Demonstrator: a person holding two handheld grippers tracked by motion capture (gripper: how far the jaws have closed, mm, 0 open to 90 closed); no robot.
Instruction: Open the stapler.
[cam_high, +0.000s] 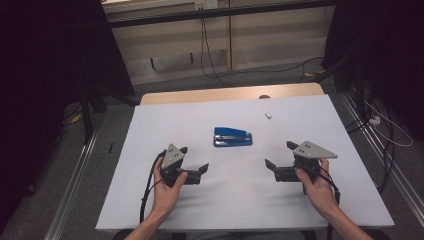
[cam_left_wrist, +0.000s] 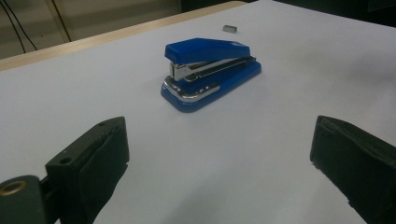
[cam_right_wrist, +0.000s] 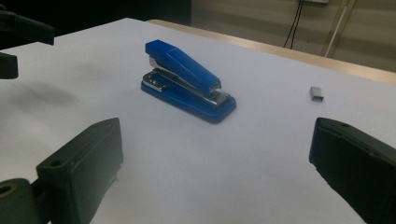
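In the high view, the small blue plastic stapler with a chrome base (cam_high: 232, 136) is lying near the middle of the white table (cam_high: 150, 165), while the left gripper (cam_high: 192, 162) and right gripper (cam_high: 280, 155) are hovering on the person's side of the stapler, one to each flank, jaws spread and empty. In the left gripper view the stapler (cam_left_wrist: 210, 70) is sitting ahead between the open jaws, so that gripper is best coming in straight and low. In the right gripper view a small grey block of staples (cam_right_wrist: 316, 93) is lying beyond the stapler (cam_right_wrist: 187, 84), so the right gripper is probably best reaching past the stapler without nudging it.

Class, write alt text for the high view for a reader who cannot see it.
A blue stapler lies mid-table on a white table, untouched. A person's hands hold the left tongs and right tongs open, nearer than it on either side. A small grey block lies beyond.
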